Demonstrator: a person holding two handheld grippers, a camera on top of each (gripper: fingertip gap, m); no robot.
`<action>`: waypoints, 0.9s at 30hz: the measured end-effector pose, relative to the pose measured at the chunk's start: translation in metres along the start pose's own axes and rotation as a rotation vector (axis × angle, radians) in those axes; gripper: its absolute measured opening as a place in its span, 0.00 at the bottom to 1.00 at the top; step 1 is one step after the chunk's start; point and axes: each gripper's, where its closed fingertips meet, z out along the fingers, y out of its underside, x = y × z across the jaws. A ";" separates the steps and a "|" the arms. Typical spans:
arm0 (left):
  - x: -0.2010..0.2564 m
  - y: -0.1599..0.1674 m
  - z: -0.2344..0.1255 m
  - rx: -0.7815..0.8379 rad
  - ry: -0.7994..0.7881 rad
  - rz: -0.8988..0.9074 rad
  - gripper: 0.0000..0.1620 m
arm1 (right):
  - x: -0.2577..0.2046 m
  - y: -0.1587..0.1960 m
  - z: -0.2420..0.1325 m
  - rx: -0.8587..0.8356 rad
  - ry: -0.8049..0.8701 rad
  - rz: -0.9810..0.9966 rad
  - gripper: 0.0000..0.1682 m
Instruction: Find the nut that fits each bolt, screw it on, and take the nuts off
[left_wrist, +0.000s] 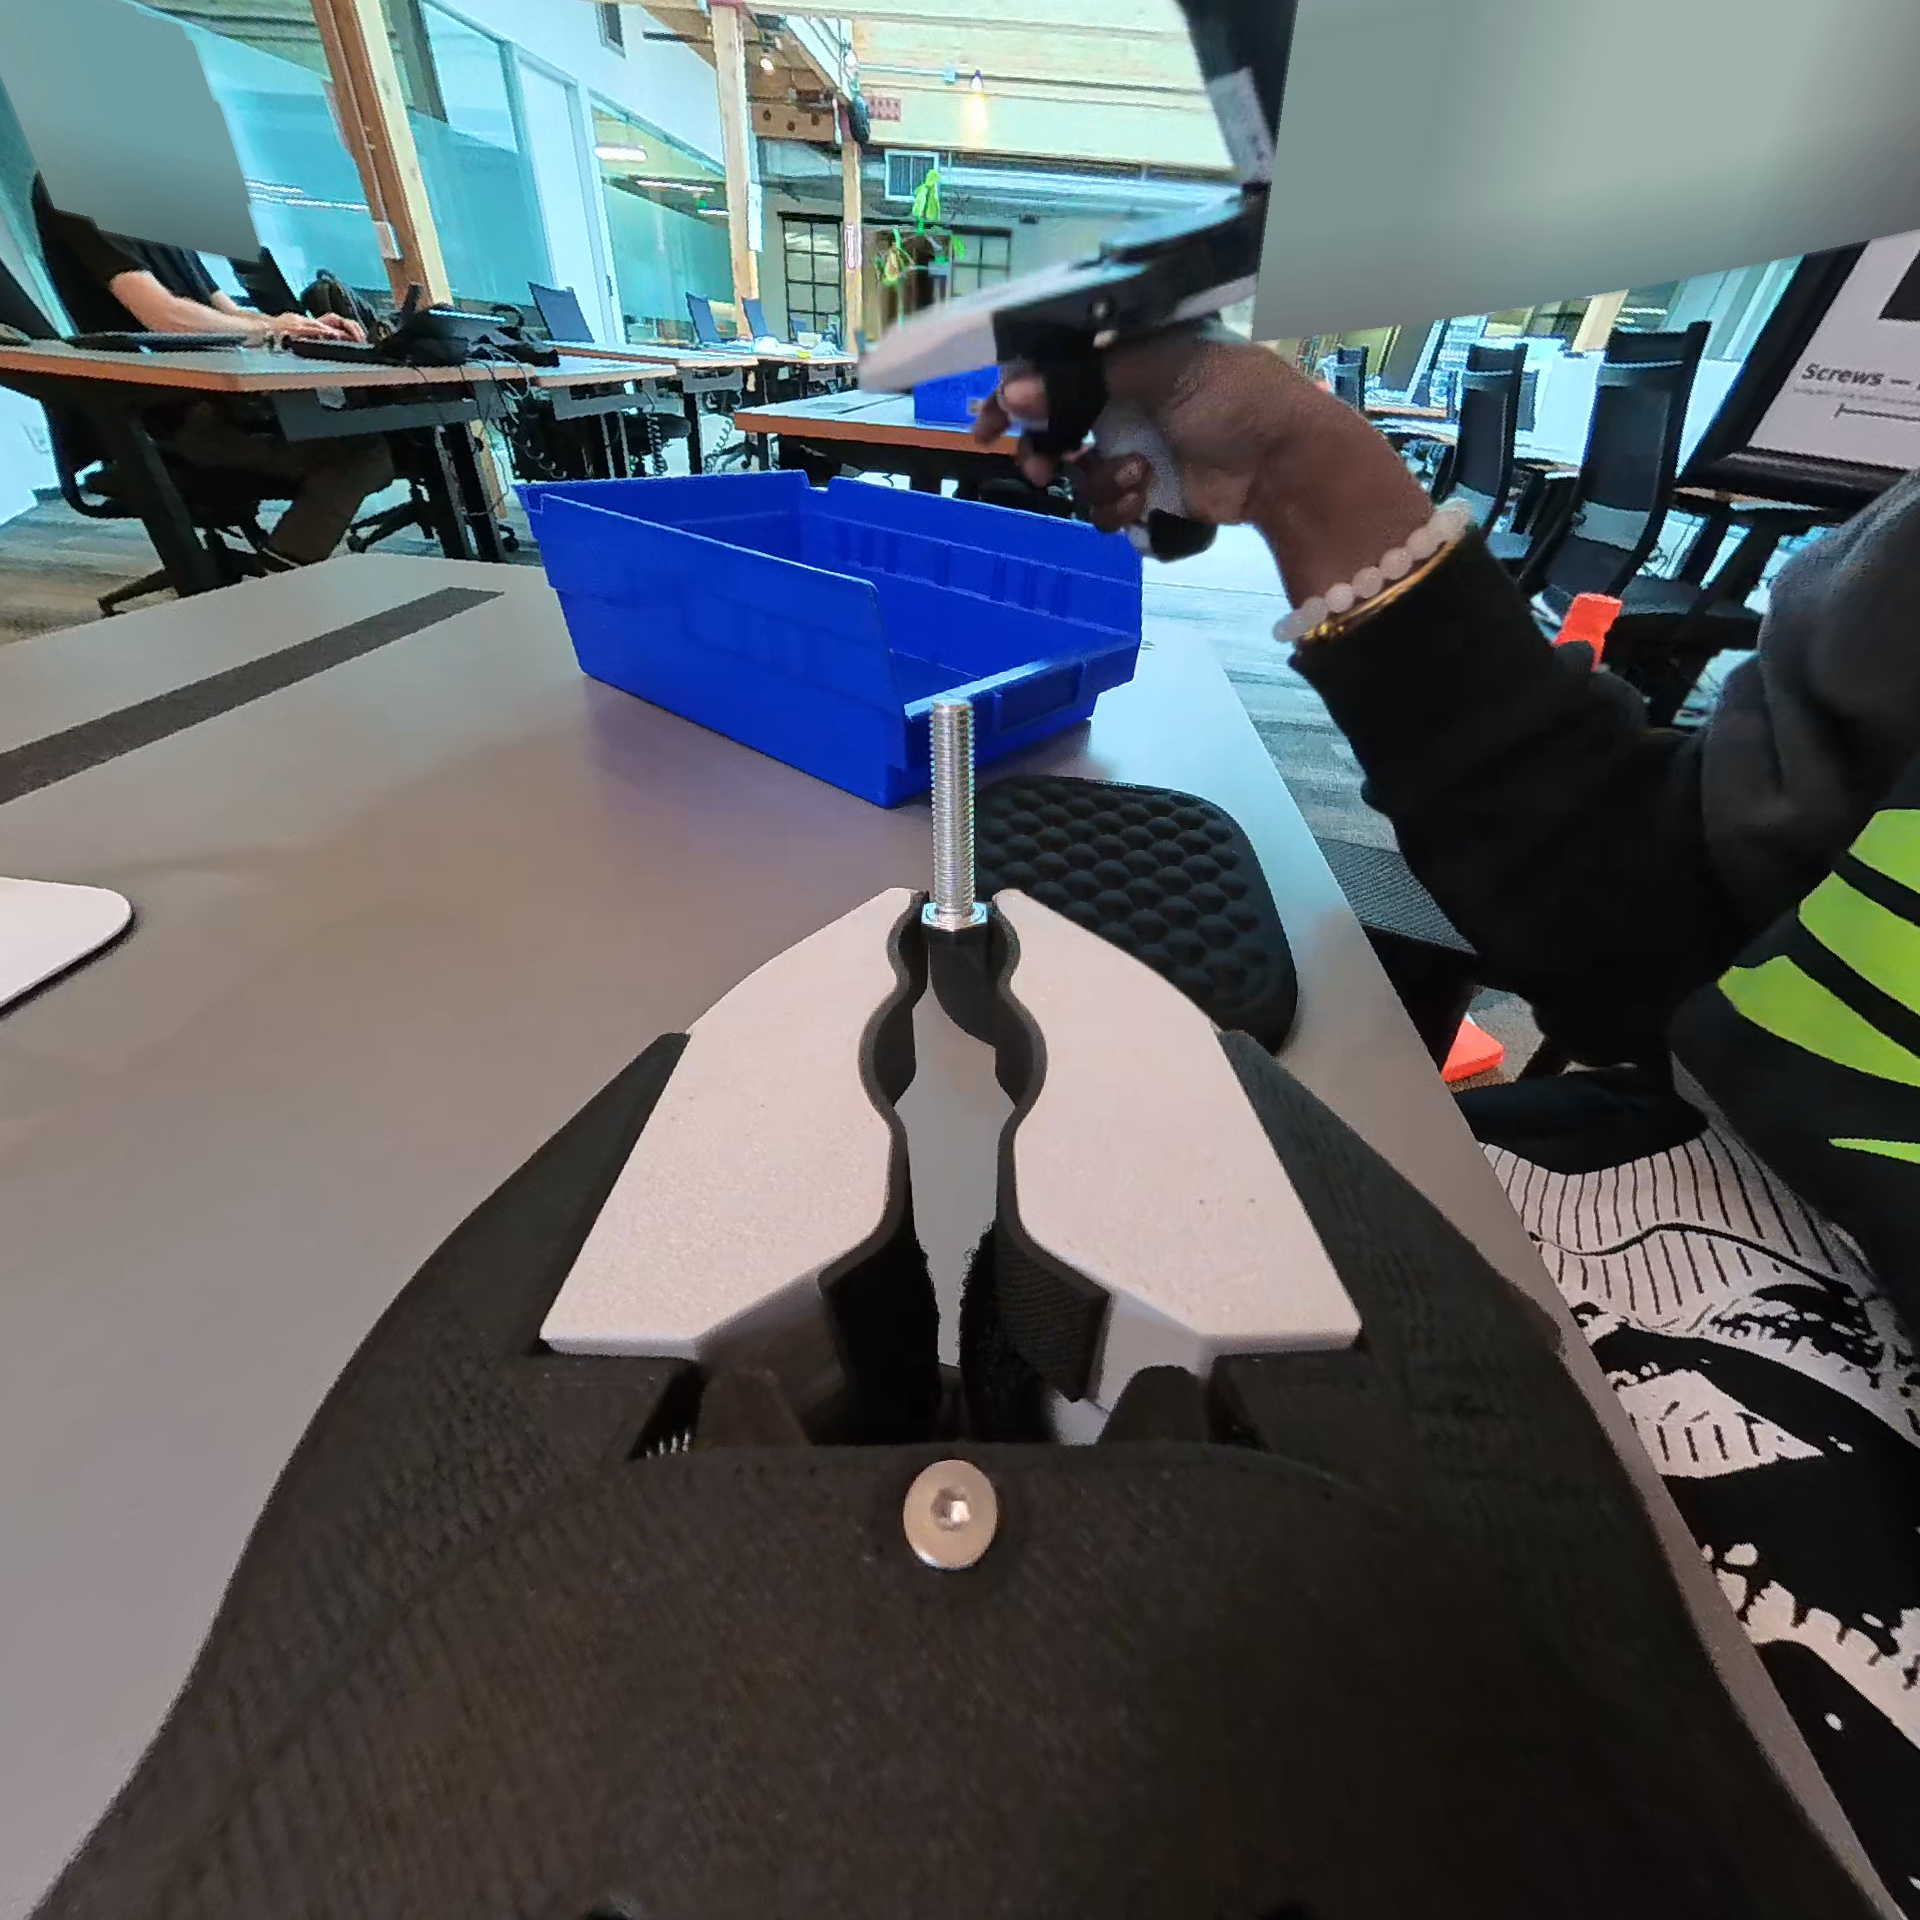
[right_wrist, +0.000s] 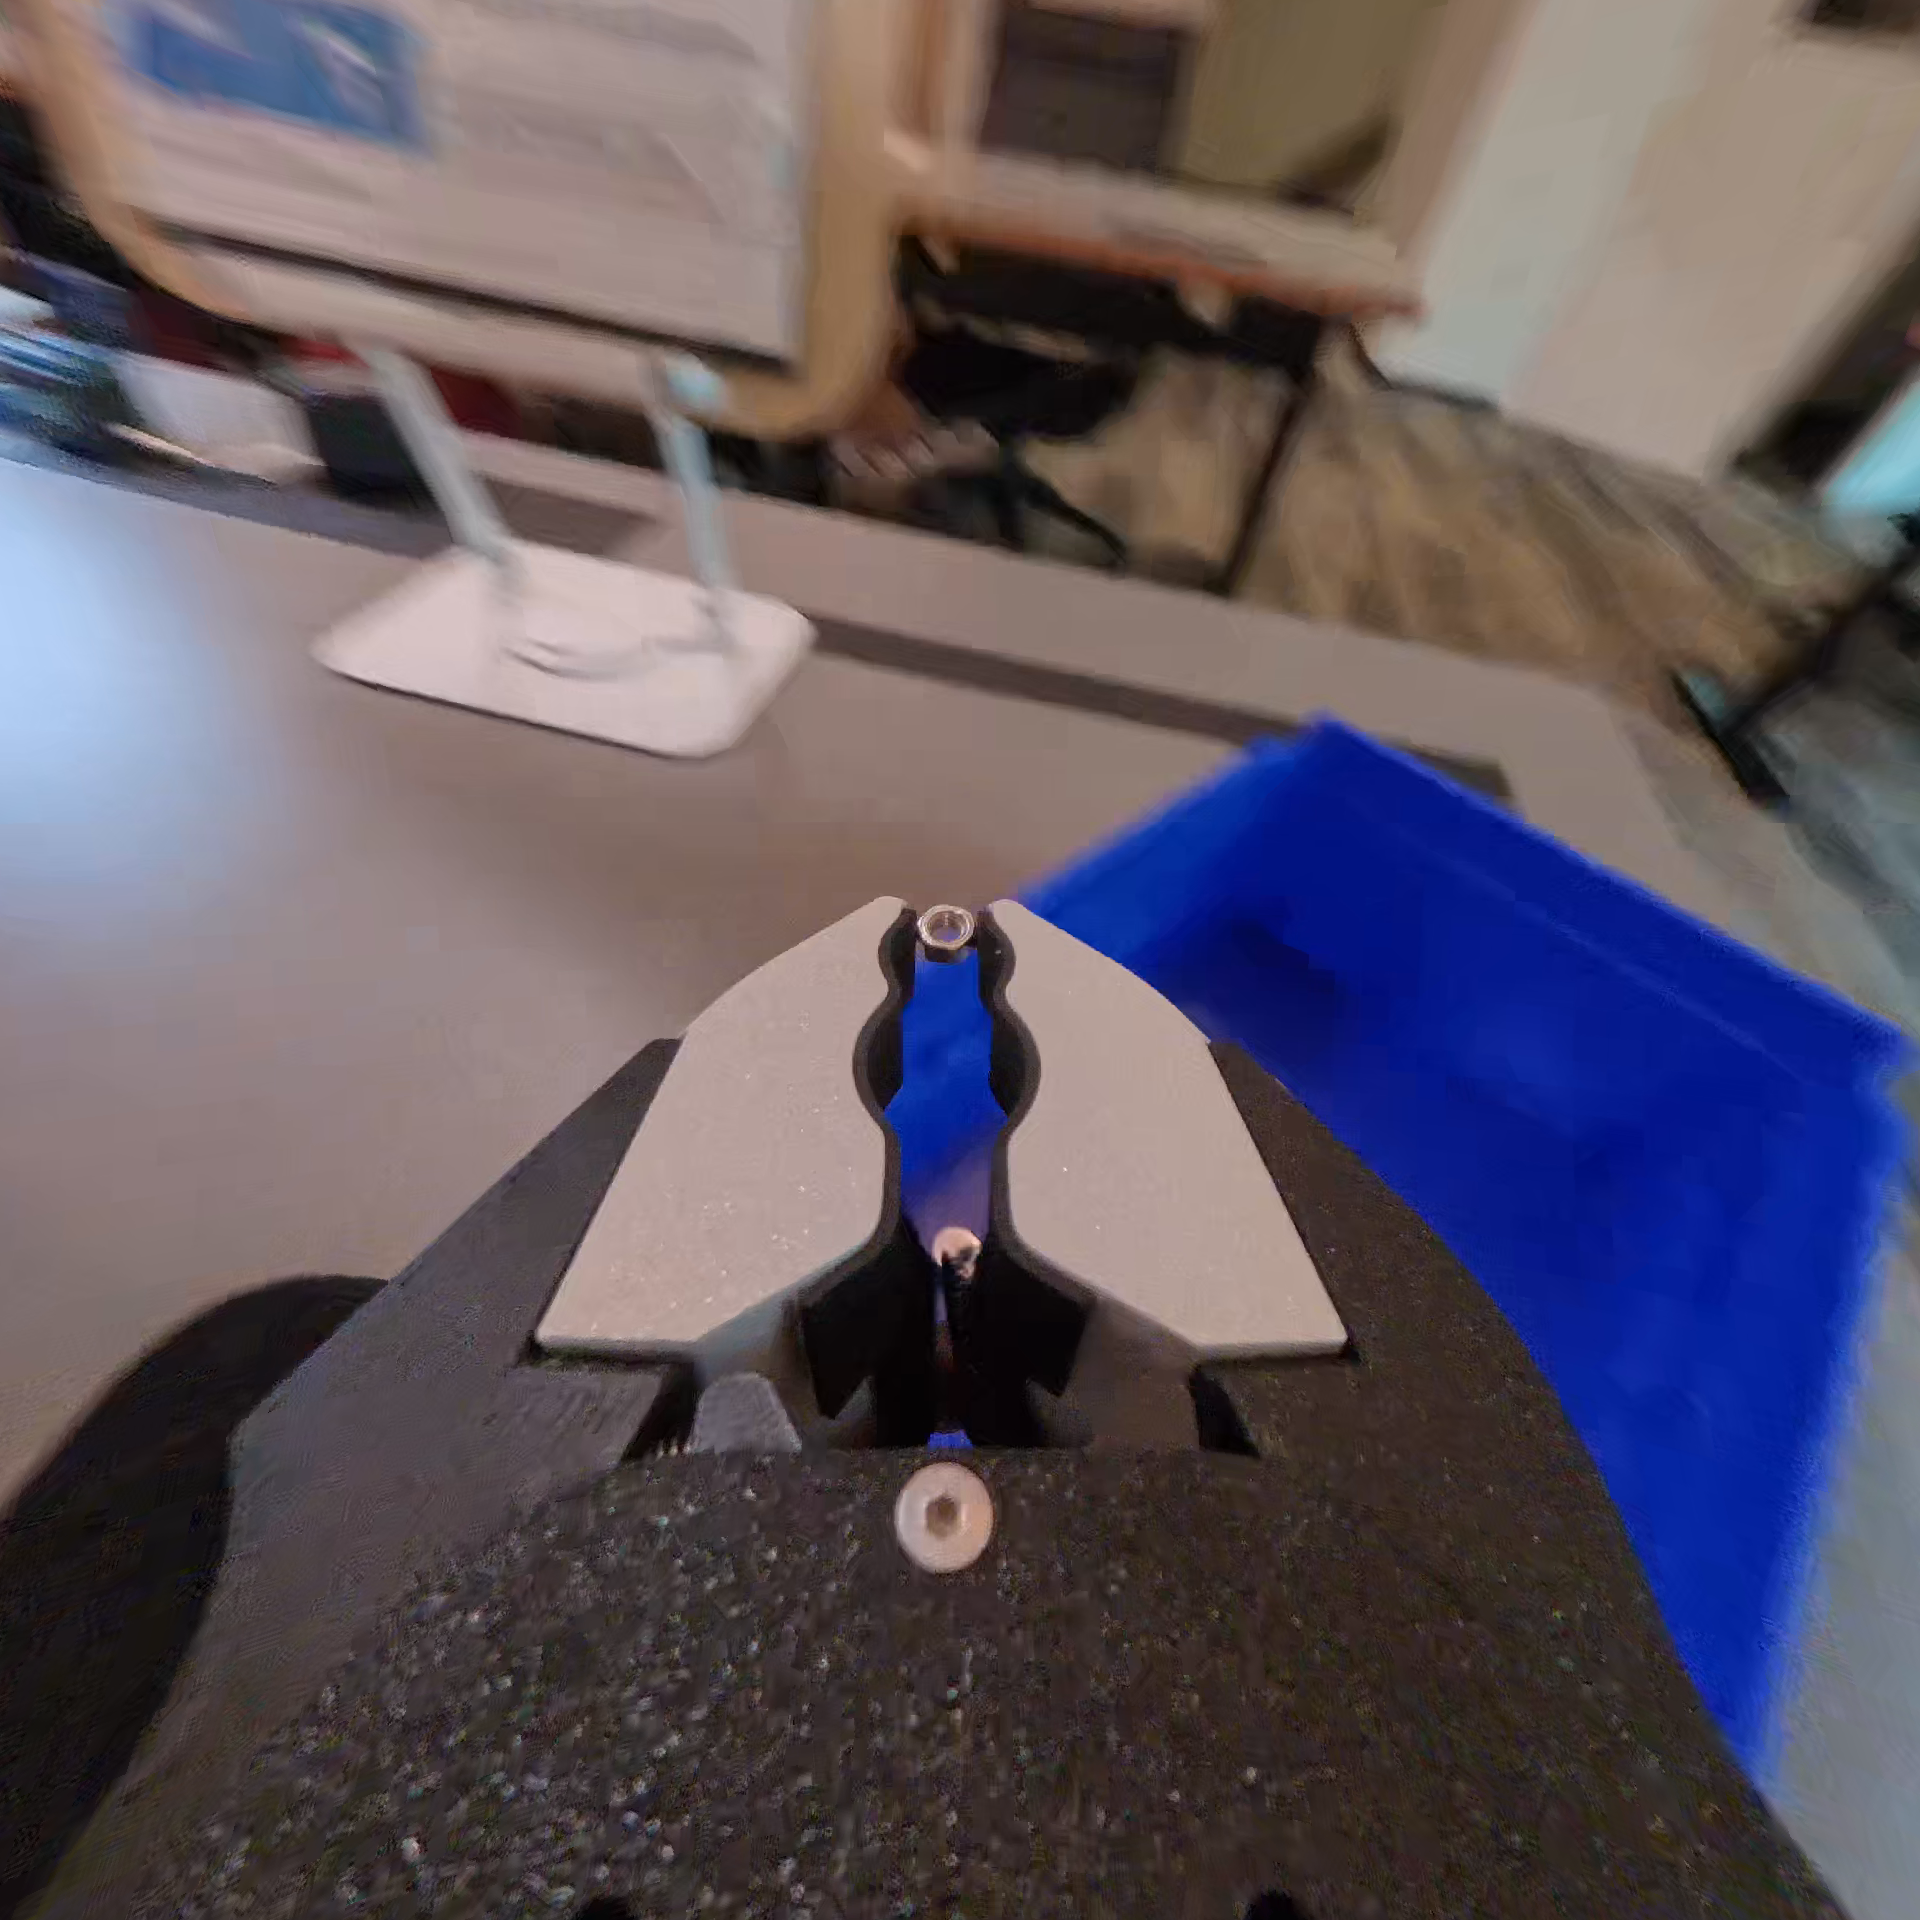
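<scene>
In the left wrist view my left gripper (left_wrist: 954, 920) is shut on the hex head of a silver bolt (left_wrist: 951, 805). The bolt stands upright, threads up, above the grey table (left_wrist: 416, 935). In the right wrist view my right gripper (right_wrist: 943, 928) is shut on a small silver nut (right_wrist: 943, 924) at its fingertips, held over the near end of the blue bin (right_wrist: 1507, 1091). The right gripper also shows in the left wrist view (left_wrist: 1049, 322), raised high above the blue bin (left_wrist: 810, 613) in a person's hand. The right wrist view is blurred.
A black honeycomb pad (left_wrist: 1143, 894) lies right of the bolt near the table's right edge. A white stand base (right_wrist: 561, 644) sits on the far side of the table. The person's dark sleeve (left_wrist: 1538, 790) reaches in from the right. Desks and chairs stand beyond. My hands' fingertips stand some 25 cm from each other.
</scene>
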 end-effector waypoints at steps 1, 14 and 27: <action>0.000 0.000 0.000 0.001 -0.002 -0.004 0.06 | 0.016 0.017 0.001 -0.082 0.050 0.019 0.07; -0.004 0.002 0.000 -0.003 -0.017 -0.010 0.06 | 0.063 0.141 0.014 -0.665 0.214 0.115 0.10; -0.005 0.004 0.001 -0.013 -0.019 -0.015 0.06 | -0.140 -0.008 -0.004 0.066 -0.602 -0.002 0.16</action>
